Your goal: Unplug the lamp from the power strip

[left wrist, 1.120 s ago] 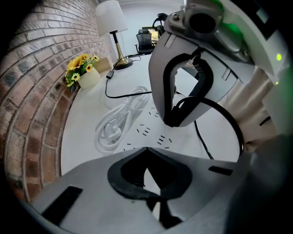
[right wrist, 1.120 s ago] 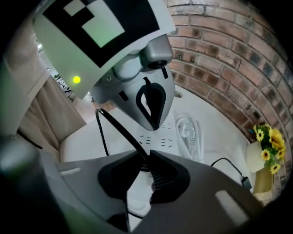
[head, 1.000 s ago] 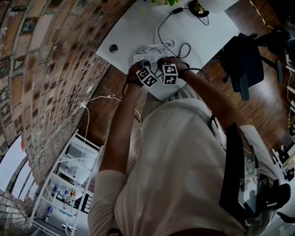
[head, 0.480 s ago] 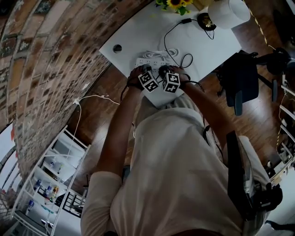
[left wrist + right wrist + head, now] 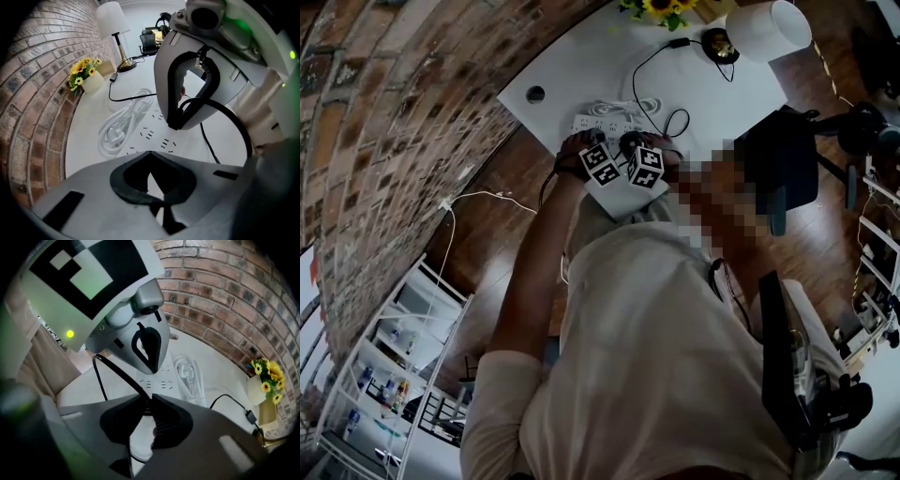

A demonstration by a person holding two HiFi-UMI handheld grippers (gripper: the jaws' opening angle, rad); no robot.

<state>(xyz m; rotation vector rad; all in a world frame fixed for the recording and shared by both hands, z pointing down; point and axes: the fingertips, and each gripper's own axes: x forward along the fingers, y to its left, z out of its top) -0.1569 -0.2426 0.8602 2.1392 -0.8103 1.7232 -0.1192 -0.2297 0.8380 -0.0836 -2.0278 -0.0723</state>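
Right tool (image 5: 147,400) clamps the black lamp plug (image 5: 145,407) at the power strip (image 5: 161,380) on the white counter (image 5: 218,376) — left tool (image 5: 152,178), jaws together and empty, just beside it. Lamp (image 5: 769,28) stands well apart.

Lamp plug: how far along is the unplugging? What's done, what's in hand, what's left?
Done: both grippers are at the power strip; the left gripper, jaws together, sits over it. In hand: the right gripper is shut on the lamp's black cord at its plug end. Left: pulling the plug free. The jaws hide whether it is seated or already out.
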